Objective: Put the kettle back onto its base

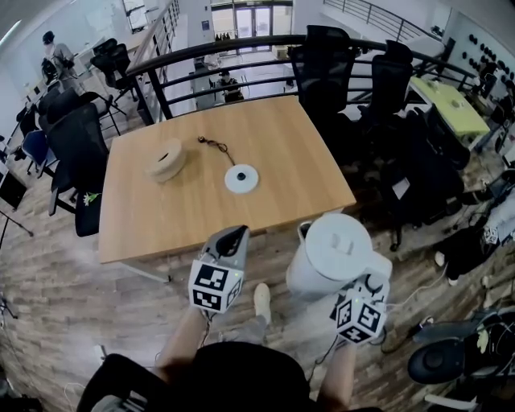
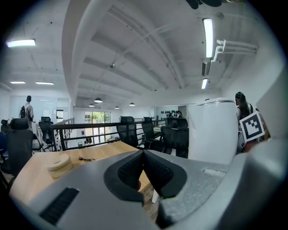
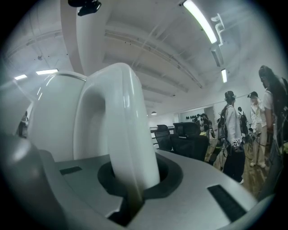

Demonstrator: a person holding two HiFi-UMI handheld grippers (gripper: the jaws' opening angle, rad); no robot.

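Where the kettle (image 1: 334, 249) is: up in the air, off the near edge of the surface (image 1: 282, 145), well apart from its base (image 1: 241, 179).
Right tool (image 3: 133, 186): squeezed tight on the kettle's handle (image 3: 121, 126).
Left tool (image 2: 143, 155): closed, holding nothing.

Left gripper (image 2: 143, 156) closed, empty; right gripper (image 3: 132, 186) clamping kettle (image 1: 334, 249).

Bright, even light is supplied by ceiling strip lights (image 2: 208, 31) at one o'clock and daylit glazing (image 1: 253, 20) at twelve o'clock. Shadows are kept soft. Fisheye bending and dark corners are seen at the edges. The kettle handle (image 3: 121, 134), close to the lens, is blurred.
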